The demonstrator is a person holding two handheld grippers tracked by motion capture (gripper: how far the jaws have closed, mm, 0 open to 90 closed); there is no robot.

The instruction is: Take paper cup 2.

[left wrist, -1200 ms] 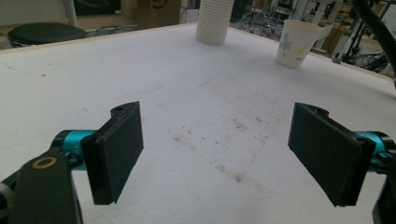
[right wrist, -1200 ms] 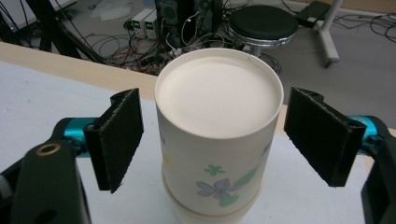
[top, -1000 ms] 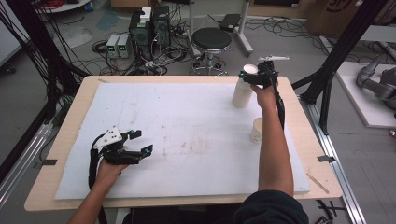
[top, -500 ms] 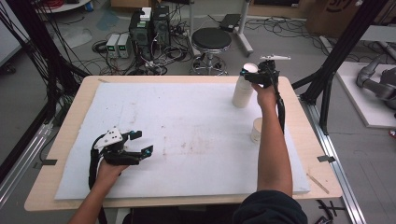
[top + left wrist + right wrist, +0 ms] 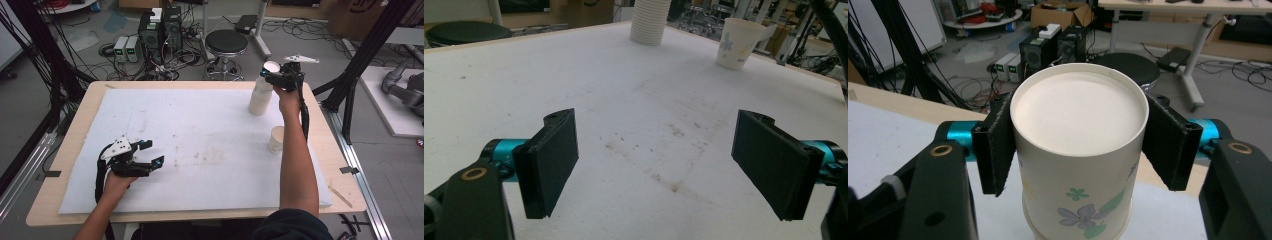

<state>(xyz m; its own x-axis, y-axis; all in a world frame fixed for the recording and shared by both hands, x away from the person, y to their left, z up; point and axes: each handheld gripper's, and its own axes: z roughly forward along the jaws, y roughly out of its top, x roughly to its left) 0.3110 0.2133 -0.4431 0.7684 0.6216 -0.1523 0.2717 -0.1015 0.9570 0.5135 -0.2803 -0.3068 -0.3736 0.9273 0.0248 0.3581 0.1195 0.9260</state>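
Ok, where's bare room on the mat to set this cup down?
The middle of the white mat is bare, from the left gripper across to the cup stack. The far left corner is bare too. The right edge is crowded: stack, single cup, and the forearm behind the right gripper.

Bare pad (image 5: 200,130) left of cup stack (image 5: 260,100)

Matt paper cup (image 5: 1080,165) (floral print), rough white foam mat (image 5: 200,135), wood table (image 5: 65,145).
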